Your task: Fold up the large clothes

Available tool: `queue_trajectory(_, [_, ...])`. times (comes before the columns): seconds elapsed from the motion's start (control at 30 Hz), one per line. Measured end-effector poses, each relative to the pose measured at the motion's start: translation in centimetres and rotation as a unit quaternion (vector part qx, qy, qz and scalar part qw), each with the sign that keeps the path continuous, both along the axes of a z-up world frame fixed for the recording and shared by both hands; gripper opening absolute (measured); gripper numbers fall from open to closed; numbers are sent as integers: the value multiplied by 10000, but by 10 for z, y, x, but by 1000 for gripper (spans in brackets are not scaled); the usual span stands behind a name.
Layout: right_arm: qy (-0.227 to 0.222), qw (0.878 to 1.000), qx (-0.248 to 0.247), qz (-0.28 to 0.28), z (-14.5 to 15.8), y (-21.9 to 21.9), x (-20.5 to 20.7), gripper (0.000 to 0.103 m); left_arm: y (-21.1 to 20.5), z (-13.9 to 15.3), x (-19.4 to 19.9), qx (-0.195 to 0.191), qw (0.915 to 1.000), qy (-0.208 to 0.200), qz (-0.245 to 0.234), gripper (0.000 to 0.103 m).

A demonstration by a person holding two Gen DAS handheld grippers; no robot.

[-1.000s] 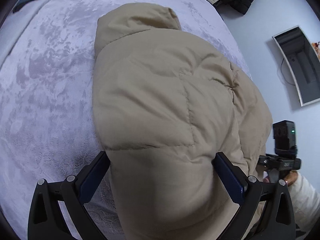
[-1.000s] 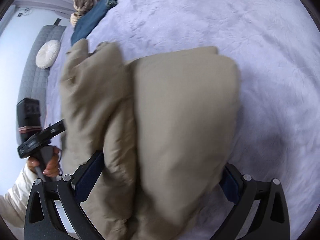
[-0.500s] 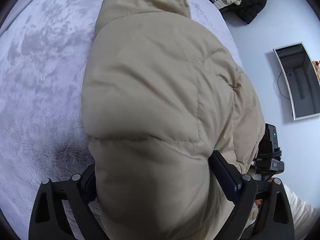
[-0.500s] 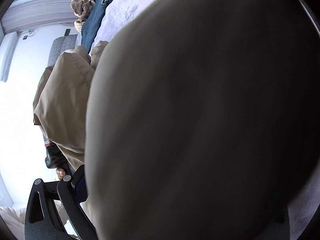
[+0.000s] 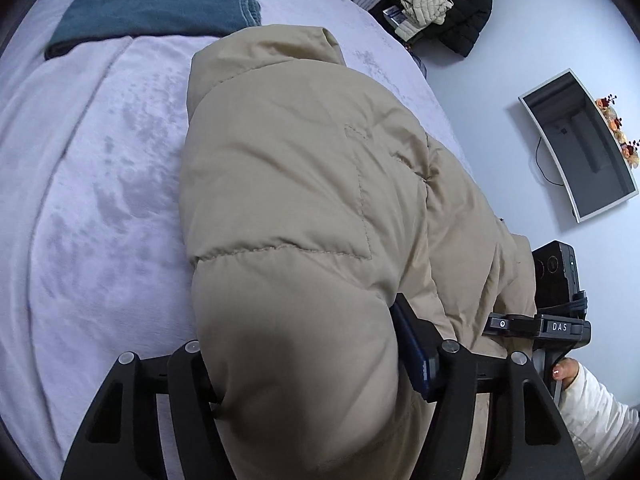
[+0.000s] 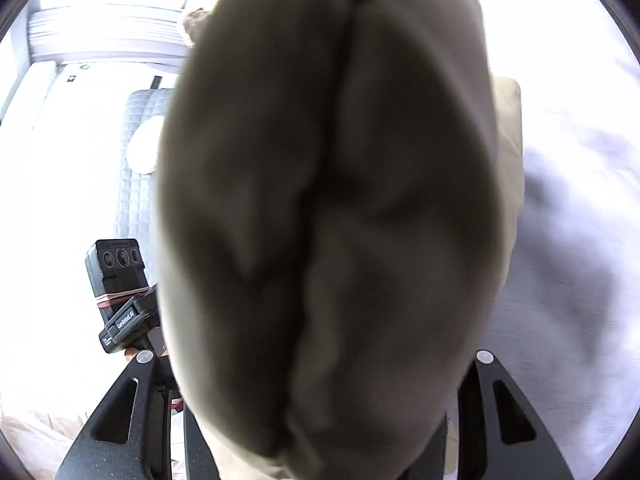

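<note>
- Beige puffer jacket (image 5: pixel 304 208): quilted, bulky, hood at far end, lying on my lavender bedspread (image 5: pixel 92 200).
- My left gripper (image 5: pixel 304 364): jaws closing, clamped on the jacket's near fold.
- My right gripper (image 6: pixel 320 412): jaws closing, jacket bunched between them.

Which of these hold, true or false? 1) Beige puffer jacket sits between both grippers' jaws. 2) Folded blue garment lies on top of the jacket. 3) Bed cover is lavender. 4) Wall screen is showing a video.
1) True: the beige puffer jacket fills the gap of the left gripper and the right gripper, both closing.
2) False: the blue garment lies on the bed cover, beyond the jacket's hood.
3) True.
4) False: the wall screen is dark.
</note>
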State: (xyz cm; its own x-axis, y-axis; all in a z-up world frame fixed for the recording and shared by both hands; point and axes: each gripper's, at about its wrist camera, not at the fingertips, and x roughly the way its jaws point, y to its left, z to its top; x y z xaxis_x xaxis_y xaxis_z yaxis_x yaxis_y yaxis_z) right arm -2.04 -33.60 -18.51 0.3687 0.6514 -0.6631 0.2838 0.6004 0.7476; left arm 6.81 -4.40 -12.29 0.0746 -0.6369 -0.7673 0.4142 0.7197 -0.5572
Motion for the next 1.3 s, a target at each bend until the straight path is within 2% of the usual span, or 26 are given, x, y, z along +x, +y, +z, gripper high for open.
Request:
queue_trajectory(0.13, [-200, 9994, 160, 215, -5, 55, 46, 50, 46, 4, 33, 230, 9987, -213, 403, 68])
queue_trajectory(0.27, [-259, 9984, 232, 444, -24, 97, 95, 50, 88, -21, 61, 443, 9955, -272, 793, 68])
queue_trajectory(0.37, [-66, 9985, 132, 519, -45, 115, 120, 50, 97, -55, 69, 708, 9919, -130, 1044, 74])
queue_trajectory(0.43, [223, 9987, -49, 463, -58, 119, 131, 54, 107, -67, 69, 859, 9892, -207, 1168, 82])
queue_trajectory(0.47, [299, 9985, -89, 443, -58, 116, 129, 55, 99, -68, 68, 915, 9882, -262, 1197, 83])
queue_trajectory(0.53, [396, 9974, -399, 461, -51, 115, 129, 64, 100, -66, 67, 1023, 9868, -328, 1214, 83])
queue_trajectory(0.6, [485, 9936, -873, 528, -37, 113, 127, 68, 102, -53, 64, 1230, 9825, -591, 1267, 83])
queue_trajectory(0.73, [462, 9799, -1912, 330, 0, 100, 107, 68, 118, -21, 68, 1259, 9755, -1242, 1306, 82])
queue_trajectory(0.77, [390, 9763, -2119, 207, 10, 102, 101, 68, 121, -16, 75, 1221, 9748, -1334, 1309, 78])
queue_trajectory(0.8, [229, 9740, -2253, 51, 22, 99, 94, 55, 119, -12, 81, 1199, 9748, -1376, 1282, 76])
queue_trajectory(0.83, [15, 9730, -2307, -73, 34, 97, 88, 33, 116, -12, 90, 1214, 9749, -1377, 1259, 75])
queue_trajectory(0.87, [-122, 9720, -2344, -121, 43, 100, 91, 27, 114, -10, 95, 1212, 9750, -1368, 1262, 75])
queue_trajectory(0.93, [-435, 9725, -2285, -106, 53, 111, 104, 23, 107, -19, 107, 1194, 9778, -1238, 1197, 75])
queue_trajectory(1.0, [-640, 9758, -2083, 154, 56, 132, 117, 23, 94, -32, 107, 1310, 9791, -1128, 1075, 75])
queue_trajectory(1.07, [-684, 9733, -2141, 463, 43, 158, 136, 23, 74, -40, 103, 1605, 9733, -1306, 999, 76])
queue_trajectory(1.13, [-550, 9657, -2433, 718, 34, 173, 135, 23, 65, -47, 98, 1727, 9703, -1365, 1000, 76])
queue_trajectory(1.23, [-60, 9508, -2958, 921, -12, 179, 137, 17, 58, -53, 96, 1731, 9706, -1347, 993, 76])
queue_trajectory(1.3, [116, 9541, -2885, 792, -32, 169, 127, 17, 54, -55, 96, 1797, 9690, -1401, 957, 76])
